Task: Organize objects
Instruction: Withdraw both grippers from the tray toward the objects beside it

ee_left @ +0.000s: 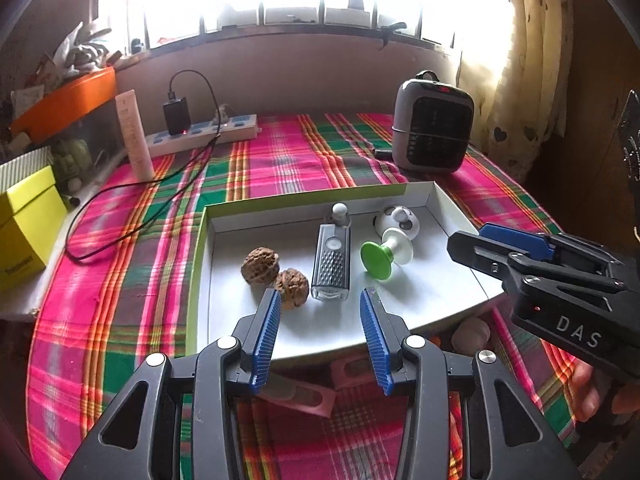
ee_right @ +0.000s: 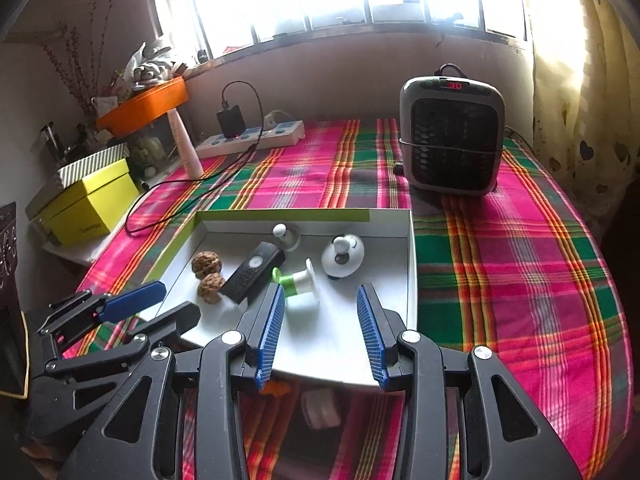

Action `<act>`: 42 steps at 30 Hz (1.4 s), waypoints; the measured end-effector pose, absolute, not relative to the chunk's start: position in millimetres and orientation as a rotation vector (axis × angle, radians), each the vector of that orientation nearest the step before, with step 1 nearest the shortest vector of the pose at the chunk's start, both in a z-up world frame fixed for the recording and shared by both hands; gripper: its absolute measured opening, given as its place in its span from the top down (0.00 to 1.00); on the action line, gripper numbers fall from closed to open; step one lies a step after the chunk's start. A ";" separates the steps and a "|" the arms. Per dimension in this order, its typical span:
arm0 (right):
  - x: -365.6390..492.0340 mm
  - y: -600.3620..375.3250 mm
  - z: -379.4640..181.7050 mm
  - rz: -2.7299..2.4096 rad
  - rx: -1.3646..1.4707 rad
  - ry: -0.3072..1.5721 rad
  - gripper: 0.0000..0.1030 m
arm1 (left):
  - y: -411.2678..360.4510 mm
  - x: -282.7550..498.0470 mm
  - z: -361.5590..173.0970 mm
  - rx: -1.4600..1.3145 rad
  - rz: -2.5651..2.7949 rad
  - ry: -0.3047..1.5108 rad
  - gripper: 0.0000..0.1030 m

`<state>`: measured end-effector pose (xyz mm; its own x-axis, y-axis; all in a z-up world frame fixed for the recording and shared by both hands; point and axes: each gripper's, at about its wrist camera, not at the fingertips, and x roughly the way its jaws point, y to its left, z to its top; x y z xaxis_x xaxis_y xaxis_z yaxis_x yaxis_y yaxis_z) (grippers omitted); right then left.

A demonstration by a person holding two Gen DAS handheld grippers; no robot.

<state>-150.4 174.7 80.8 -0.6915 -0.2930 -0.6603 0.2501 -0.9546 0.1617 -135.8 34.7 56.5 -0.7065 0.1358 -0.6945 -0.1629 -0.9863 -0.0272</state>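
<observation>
Left wrist view: a grey fan heater [ee_left: 434,128] and white power strip [ee_left: 200,135] stood behind my shallow white cardboard tray [ee_left: 320,332]. Two brown walnuts [ee_left: 276,274] lay there, just ahead of my empty, parted left gripper [ee_left: 320,304]; right gripper [ee_right: 322,300] likewise.

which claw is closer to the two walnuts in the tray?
Left. The left claw hangs right above the walnuts, one finger beside the nearer nut. The right claw sits further right, nearer the green spool.
</observation>
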 end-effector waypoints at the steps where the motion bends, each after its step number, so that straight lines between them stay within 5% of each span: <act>1: -147.8 174.6 80.8 -2.646 1.043 -0.082 0.62 | 34.2 -133.7 56.5 -1.119 2.762 0.053 0.61; 9: -131.3 174.6 77.4 -2.654 1.035 -0.078 0.55 | 34.7 -117.1 56.4 -1.100 2.787 0.107 0.61; 42: -104.7 178.0 41.8 -2.667 1.157 0.018 0.54 | 14.5 -85.3 31.5 -1.173 2.835 0.153 0.59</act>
